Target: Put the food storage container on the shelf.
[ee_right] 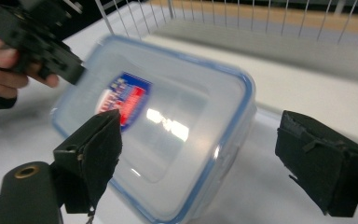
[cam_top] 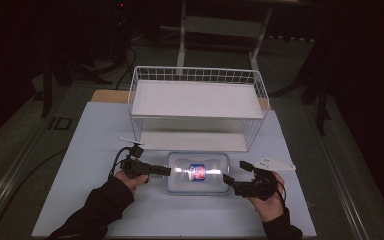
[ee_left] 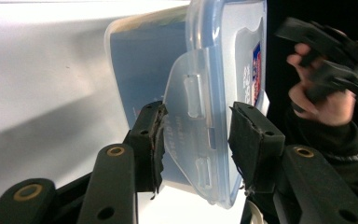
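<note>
At the surface's (cam_top: 95, 150) near-middle, just at 6 o'clock from the wire basket (cam_top: 198, 75), lies the lidded container (cam_top: 198, 172); the left tool (ee_left: 196, 140) straddles its side latch without gripping, the right tool (ee_right: 198, 158) gapes wide above its lid.

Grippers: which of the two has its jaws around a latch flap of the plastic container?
The left gripper: its jaws straddle the container's end flap. The right gripper stands wide open, beside the opposite end.

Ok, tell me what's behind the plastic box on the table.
Behind the box stands a white wire basket on the table, with a white shelf board inside. Its lower level is largely covered by that board, so what lies there cannot be seen.
</note>
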Demonstrator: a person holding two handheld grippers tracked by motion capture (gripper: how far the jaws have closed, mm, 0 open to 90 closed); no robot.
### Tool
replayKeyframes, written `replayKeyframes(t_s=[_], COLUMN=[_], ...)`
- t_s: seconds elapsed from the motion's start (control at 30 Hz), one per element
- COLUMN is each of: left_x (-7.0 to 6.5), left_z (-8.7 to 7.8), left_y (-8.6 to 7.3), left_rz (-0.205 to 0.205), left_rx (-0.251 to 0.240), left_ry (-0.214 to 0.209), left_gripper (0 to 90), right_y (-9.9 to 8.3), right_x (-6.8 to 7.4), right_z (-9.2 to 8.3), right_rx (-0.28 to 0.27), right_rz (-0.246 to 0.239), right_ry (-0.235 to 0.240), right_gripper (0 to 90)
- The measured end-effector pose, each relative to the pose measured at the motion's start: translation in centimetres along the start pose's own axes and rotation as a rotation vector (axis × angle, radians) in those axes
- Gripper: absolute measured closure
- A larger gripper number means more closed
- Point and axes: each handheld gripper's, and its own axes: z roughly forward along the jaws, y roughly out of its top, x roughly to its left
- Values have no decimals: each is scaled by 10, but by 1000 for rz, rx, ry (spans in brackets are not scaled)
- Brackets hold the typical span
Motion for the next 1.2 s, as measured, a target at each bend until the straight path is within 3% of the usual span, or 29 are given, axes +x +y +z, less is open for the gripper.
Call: replayKeyframes(t_s=[0.1, 0.13, 0.3, 0.4, 0.43, 0.53, 0.57, 0.7, 0.77, 1.0, 1.03, 1.2], left_x=[-2, -3, -5, -6, -8, -9, -9, -11, -14, -21, -25, -35], left_z=[0, 0, -1, -1, -1, -2, -2, -2, -2, -3, -3, -8], left_y=[-2, -3, -5, -6, -8, -9, -9, -12, -13, -17, -17, -12], left_rz=[21, 32, 63, 70, 86, 94, 91, 104, 117, 153, 171, 214], left_rx=[-1, -2, 5, 3, 6, 7, 9, 1, -1, -12, -20, -49], left_ry=[-5, -5, -7, -9, -8, -7, -6, -1, 11, 49, 74, 101], left_gripper=[572, 574, 580, 582, 585, 588, 588, 589, 589, 584, 582, 581], right_y=[-1, -3, -8, -9, -12, -14, -14, -12, -13, -12, -11, -6], right_x=[-5, -11, -24, -29, -32, -34, -34, -33, -35, -33, -32, -31], right_z=[5, 10, 21, 25, 29, 33, 32, 28, 26, 22, 22, 20], right_rx=[22, 41, 90, 113, 142, 163, 160, 162, 163, 177, 178, 160], right_rz=[23, 71, 153, 176, 213, 247, 248, 240, 263, 271, 267, 263], right_ry=[9, 36, 75, 94, 141, 195, 206, 219, 234, 232, 227, 225], right_gripper=[144, 146, 193, 199, 224, 284, 352, 422, 444, 463, 463, 463])
